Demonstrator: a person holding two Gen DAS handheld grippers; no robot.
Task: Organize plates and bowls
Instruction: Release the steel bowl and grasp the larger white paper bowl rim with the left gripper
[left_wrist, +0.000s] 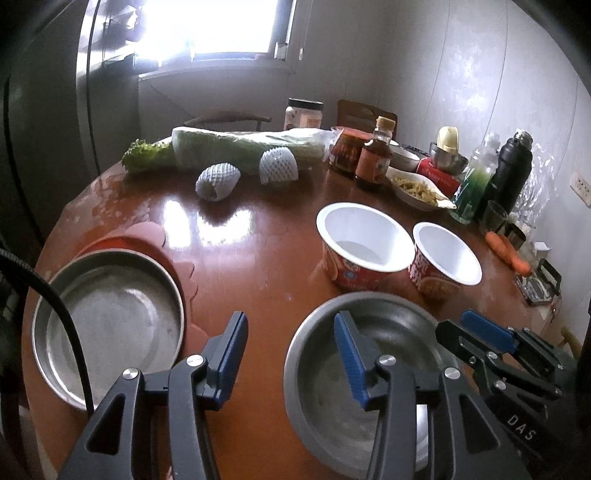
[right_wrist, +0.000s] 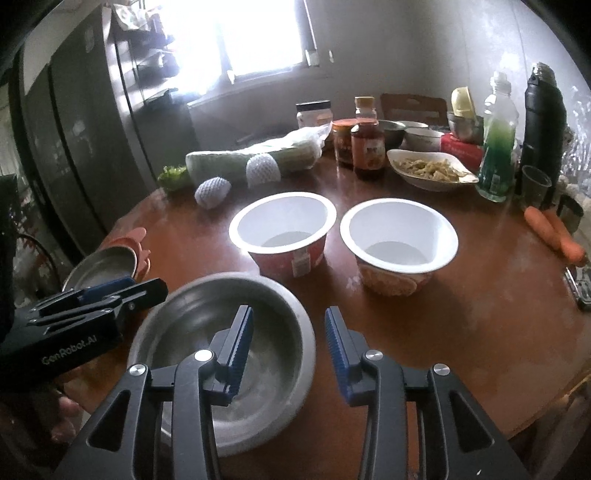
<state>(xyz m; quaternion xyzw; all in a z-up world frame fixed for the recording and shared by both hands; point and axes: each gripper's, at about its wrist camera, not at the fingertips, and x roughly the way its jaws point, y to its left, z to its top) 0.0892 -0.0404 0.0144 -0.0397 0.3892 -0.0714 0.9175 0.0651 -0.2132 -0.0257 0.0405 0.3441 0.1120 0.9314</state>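
Spread wide and gripping nothing, left gripper (left_wrist: 290, 321) hangs low over near edge of table (left_wrist: 258, 258), one finger above bare wood, other above hollow of steel bowl (left_wrist: 332, 417); left rim of bowl between them, contact impossible to tell. Right gripper (right_wrist: 289, 314) likewise parted and empty, straddling right rim of same bowl: one finger inside, one outside. Looks like a rim pinch being lined up, since a smooth round wall offers no other hold.

Sits closest to the person, that bowl, between both tools. Further left, steel plate (left_wrist: 118, 325) rests on red mat (left_wrist: 147, 236), probably kept there as landing spot for stacking. Beyond bowl, two paper cups (left_wrist: 364, 240) stand upright just beside each other, mouths up, empty. Likely next: close on rim, lift level, carry toward plate.
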